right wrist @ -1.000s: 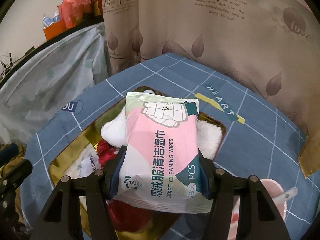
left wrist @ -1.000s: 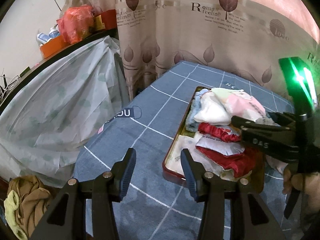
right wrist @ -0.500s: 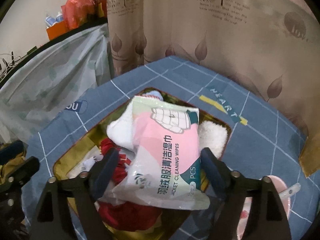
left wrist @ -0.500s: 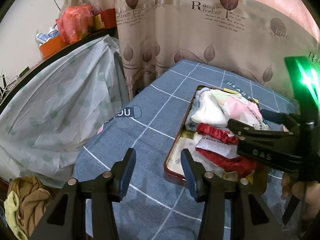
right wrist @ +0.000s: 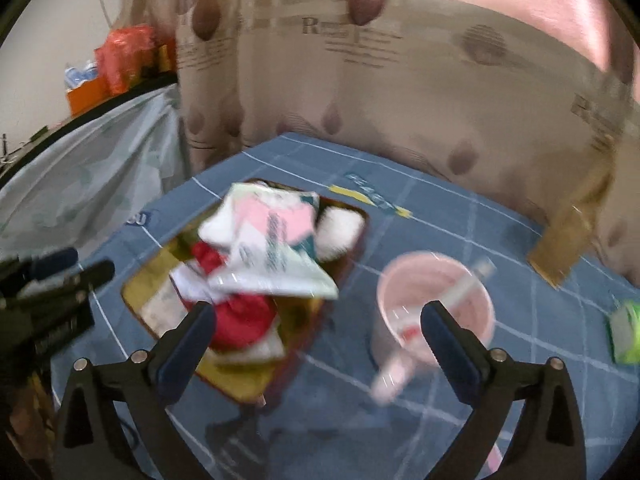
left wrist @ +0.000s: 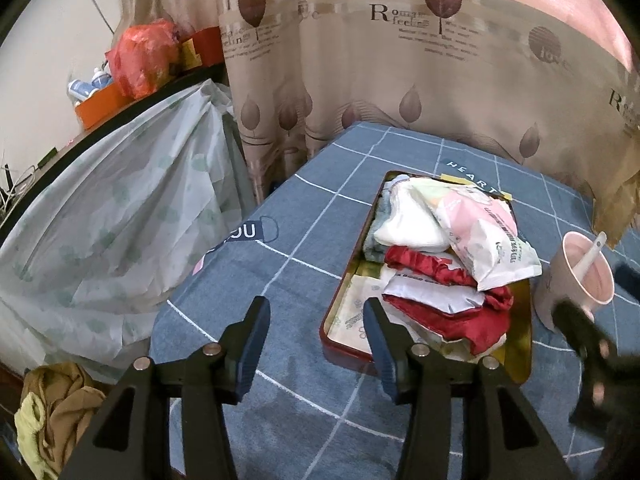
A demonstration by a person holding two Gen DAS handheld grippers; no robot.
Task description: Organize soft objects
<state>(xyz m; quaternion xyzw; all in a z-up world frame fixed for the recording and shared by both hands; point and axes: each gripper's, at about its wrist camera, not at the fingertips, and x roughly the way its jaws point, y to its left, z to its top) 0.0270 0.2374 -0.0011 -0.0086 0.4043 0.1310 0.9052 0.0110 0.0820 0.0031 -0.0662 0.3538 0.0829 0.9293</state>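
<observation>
A gold tray with a red rim (left wrist: 351, 268) (right wrist: 244, 380) sits on the blue checked tablecloth, piled with soft things. A pink and white wipes pack (left wrist: 488, 240) (right wrist: 276, 248) lies on top, over a white towel (left wrist: 412, 224) (right wrist: 340, 232) and red cloth (left wrist: 448, 316) (right wrist: 240, 316). My right gripper (right wrist: 318, 316) hovers back from the tray, its jaws opening wide with nothing between them; the left wrist view shows it as a dark blur (left wrist: 592, 344). My left gripper (left wrist: 314, 320) hangs over bare cloth left of the tray, its jaws opening and empty.
A pink cup with a spoon (left wrist: 576, 276) (right wrist: 432, 304) stands right of the tray. A green item (right wrist: 624, 332) lies far right, a brown paper bag (left wrist: 616, 208) by the curtain. Plastic-covered furniture (left wrist: 112, 216) flanks the table's left edge, with crumpled cloths (left wrist: 52, 412) below.
The right gripper let go of the wipes pack, which now lies on the tray's pile, then opened wide and drew back to the right. The left gripper widened slightly.
</observation>
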